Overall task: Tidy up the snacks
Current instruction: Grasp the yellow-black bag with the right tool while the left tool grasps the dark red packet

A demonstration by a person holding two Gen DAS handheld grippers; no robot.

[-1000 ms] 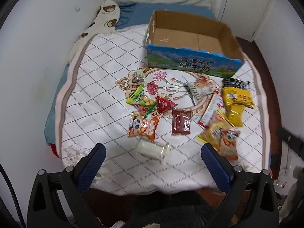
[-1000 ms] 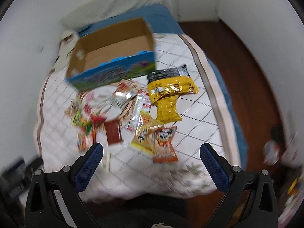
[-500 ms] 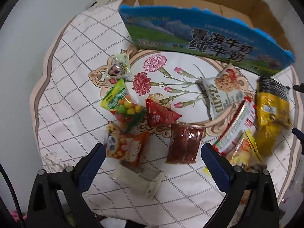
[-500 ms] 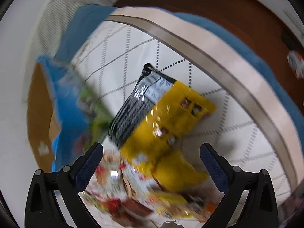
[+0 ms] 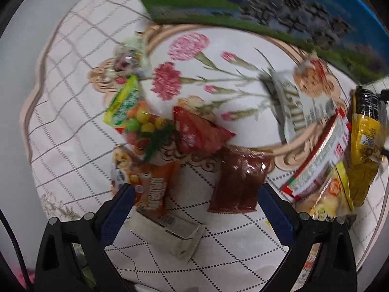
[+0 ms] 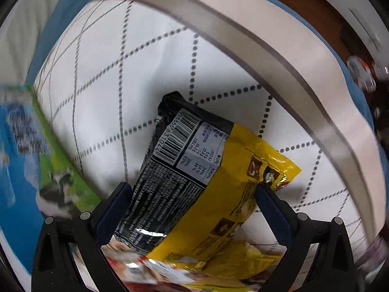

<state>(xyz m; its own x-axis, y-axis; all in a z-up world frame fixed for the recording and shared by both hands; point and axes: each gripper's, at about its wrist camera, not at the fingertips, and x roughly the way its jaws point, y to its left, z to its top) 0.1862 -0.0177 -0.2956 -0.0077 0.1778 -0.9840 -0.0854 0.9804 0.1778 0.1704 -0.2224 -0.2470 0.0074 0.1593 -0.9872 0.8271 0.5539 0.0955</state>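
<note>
The right gripper (image 6: 194, 192), jaws spread, straddles the crinkly yellow-and-black foil snack bag (image 6: 206, 185) lying on the white quilt (image 6: 126, 58); closing comes next. The left gripper (image 5: 195, 193) hovers open, empty

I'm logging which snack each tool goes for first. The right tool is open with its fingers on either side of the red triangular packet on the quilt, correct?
Not quite. The right wrist view shows the open right tool straddling the yellow-and-black snack bag, not the red triangular packet, which lies further left on the quilt in the left wrist view.
</note>
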